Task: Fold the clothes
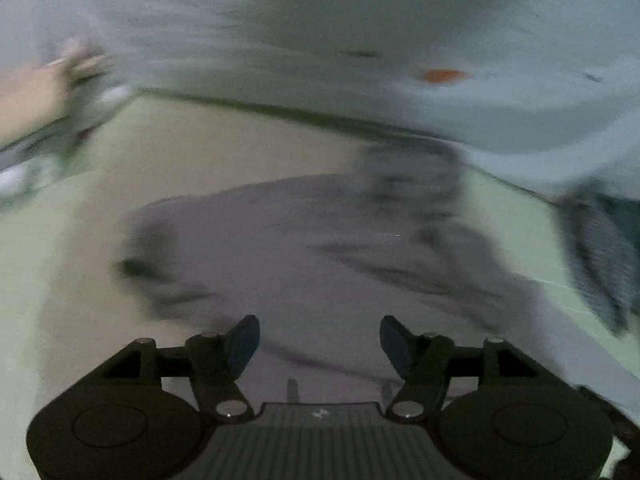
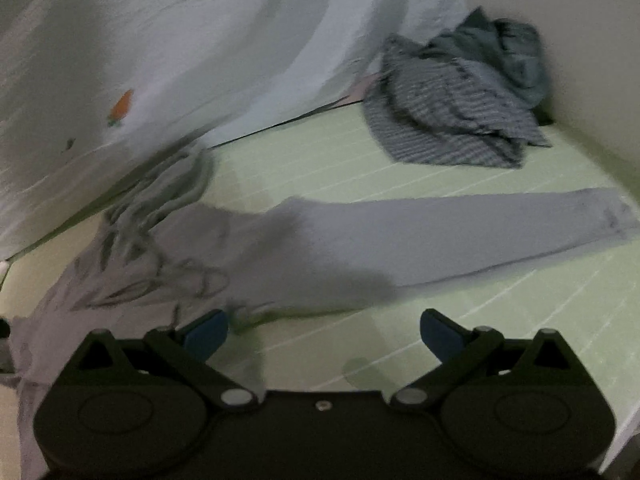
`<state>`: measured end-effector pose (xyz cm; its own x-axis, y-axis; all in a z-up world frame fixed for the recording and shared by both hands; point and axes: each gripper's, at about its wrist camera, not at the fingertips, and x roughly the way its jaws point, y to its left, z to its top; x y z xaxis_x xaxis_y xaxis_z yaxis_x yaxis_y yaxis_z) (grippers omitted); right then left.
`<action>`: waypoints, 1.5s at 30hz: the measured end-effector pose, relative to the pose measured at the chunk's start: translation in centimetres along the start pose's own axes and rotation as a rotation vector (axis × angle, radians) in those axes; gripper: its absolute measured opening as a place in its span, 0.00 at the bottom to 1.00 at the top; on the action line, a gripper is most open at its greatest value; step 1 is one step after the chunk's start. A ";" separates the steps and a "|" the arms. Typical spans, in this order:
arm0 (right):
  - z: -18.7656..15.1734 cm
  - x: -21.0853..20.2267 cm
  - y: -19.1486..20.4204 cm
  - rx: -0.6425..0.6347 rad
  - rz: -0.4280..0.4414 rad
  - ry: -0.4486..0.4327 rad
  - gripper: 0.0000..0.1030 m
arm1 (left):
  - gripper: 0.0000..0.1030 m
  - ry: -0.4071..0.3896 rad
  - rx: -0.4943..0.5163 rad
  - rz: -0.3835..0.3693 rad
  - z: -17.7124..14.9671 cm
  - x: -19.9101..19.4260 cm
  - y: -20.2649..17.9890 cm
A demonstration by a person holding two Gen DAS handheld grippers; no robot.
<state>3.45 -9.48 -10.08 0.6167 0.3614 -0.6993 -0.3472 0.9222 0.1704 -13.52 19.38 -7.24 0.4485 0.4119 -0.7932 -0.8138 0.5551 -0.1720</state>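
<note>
Looking along our left hand-held gripper (image 1: 320, 344), jaws wide apart and empty, grey garment (image 1: 320, 264) blurred on the green surface (image 1: 64, 280) just ahead, then our right hand-held gripper (image 2: 324, 330), likewise spread and empty, grey garment's long leg or sleeve (image 2: 460, 228) stretched across, striped clothes pile (image 2: 456, 120) beyond.

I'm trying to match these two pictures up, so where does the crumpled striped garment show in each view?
Left wrist: striped garment at the far right edge, blurred.
Right wrist: upper right, on the green mat.
Shared landmark: orange carrot print on the white sheet.
</note>
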 end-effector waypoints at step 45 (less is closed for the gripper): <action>12.6 7.3 3.6 -0.145 -0.011 -0.055 0.07 | 0.77 0.094 -0.131 0.160 4.1 6.9 10.7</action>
<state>15.54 -1.79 -5.81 0.6576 0.3616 -0.6610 -0.4356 0.8983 0.0581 -17.59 31.07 -12.15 0.2787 0.4143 -0.8664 -0.9155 0.3873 -0.1093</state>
